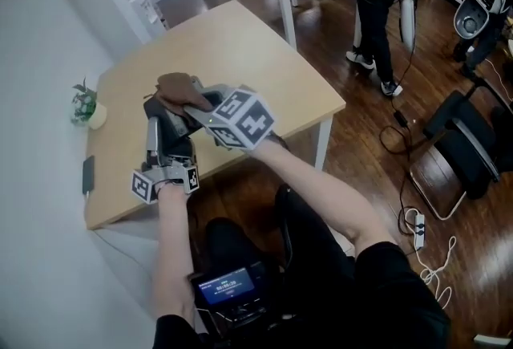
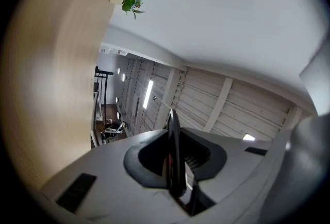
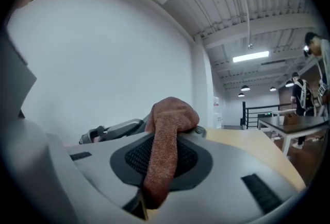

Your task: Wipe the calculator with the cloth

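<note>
Right gripper (image 3: pixel 166 135), mine, jaws clamped on the brown cloth (image 3: pixel 174 114), whose bunch lies against the far end of the calculator (image 2: pixel 172 130), pinched edge-on in my left gripper (image 2: pixel 175 166).

Right gripper (image 1: pixel 189 103) holds brown cloth (image 1: pixel 178 87) above left gripper (image 1: pixel 159 116).
</note>
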Motion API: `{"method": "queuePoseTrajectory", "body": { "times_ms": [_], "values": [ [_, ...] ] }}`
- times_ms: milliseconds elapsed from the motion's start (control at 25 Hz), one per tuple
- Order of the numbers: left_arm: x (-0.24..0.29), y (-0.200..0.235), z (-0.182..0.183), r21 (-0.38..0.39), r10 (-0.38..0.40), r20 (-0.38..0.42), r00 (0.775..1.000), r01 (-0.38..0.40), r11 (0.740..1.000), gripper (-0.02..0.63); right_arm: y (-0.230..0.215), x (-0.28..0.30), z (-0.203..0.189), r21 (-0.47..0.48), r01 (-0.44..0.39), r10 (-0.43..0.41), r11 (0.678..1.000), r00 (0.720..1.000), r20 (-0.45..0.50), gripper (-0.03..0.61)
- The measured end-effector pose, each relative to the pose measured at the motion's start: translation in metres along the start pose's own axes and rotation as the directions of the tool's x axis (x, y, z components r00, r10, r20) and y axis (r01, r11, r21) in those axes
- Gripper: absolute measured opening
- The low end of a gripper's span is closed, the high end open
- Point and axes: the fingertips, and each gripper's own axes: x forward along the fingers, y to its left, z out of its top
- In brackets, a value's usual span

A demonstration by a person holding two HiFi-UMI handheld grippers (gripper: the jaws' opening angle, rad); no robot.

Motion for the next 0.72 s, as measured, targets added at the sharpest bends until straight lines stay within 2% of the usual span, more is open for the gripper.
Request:
{"method": "queuePoseTrajectory", "body": {
  "times_ms": [120,240,360,440,560,640,720],
  "values": [
    [-0.005,0.002,0.008,0.002,0.013,0.015,1.0,-0.013,1.0,0.075,-0.037,-0.008,-0.024,0.056,0.088,-0.086,0.995,0.996,-0.039,0.063],
    [-0.008,0.009,0.012,0.004,0.043,0.023,0.999,-0.043,0.999,0.075,-0.076,-0.019,-0.056,0.1,0.191,-0.179,0.976,0.976,-0.121,0.06],
    [-0.012,0.018,0.009,0.039,0.089,-0.004,0.996,-0.089,0.995,0.072,-0.086,-0.031,-0.058,0.137,0.218,-0.203,0.966,0.972,-0.116,0.058],
    [-0.012,0.022,0.003,0.068,0.111,-0.033,0.993,-0.108,0.992,0.071,-0.07,-0.033,-0.032,0.091,0.176,-0.173,0.98,0.984,-0.046,0.058],
    [-0.008,0.023,-0.008,0.1,0.116,-0.074,0.99,-0.109,0.989,0.071,-0.04,-0.022,0.018,-0.037,0.105,-0.103,0.994,0.994,0.041,0.06],
    [-0.004,0.021,-0.015,0.121,0.111,-0.096,0.989,-0.099,0.988,0.071,-0.027,-0.009,0.039,-0.131,0.087,-0.082,0.988,0.996,0.046,0.06],
    [-0.001,0.017,-0.019,0.135,0.103,-0.108,0.989,-0.088,0.987,0.071,-0.02,0.006,0.043,-0.212,0.07,-0.07,0.975,0.998,0.009,0.06]
  ]
}}
